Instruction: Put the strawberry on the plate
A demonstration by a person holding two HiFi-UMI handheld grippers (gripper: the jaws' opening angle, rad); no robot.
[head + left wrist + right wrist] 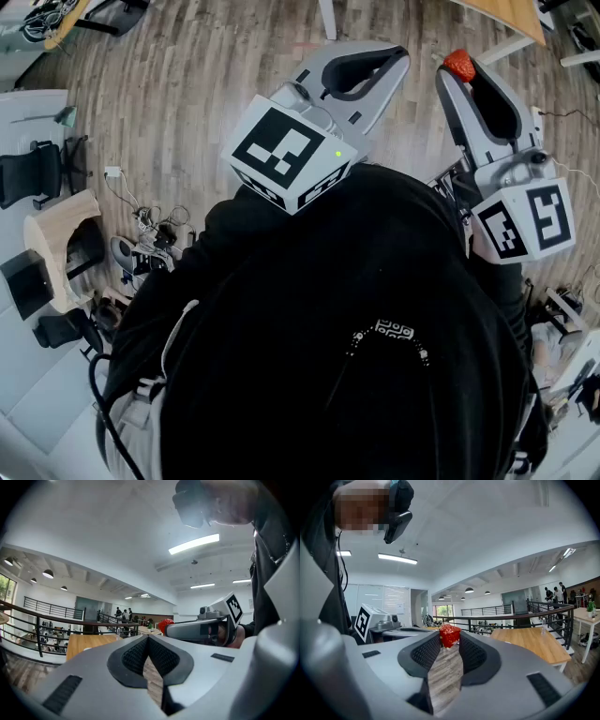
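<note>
Wood floor (187, 84) and open office are shown; no plate is seen. Strawberry (449, 633) is pinched at the tips of the right gripper (450, 641), held about level. Left gripper (148, 641), beside the right gripper, is pressed together, empty. Carry step is judged in hand; next, plate must be located, strawberry lowered onto it, then released.
</note>
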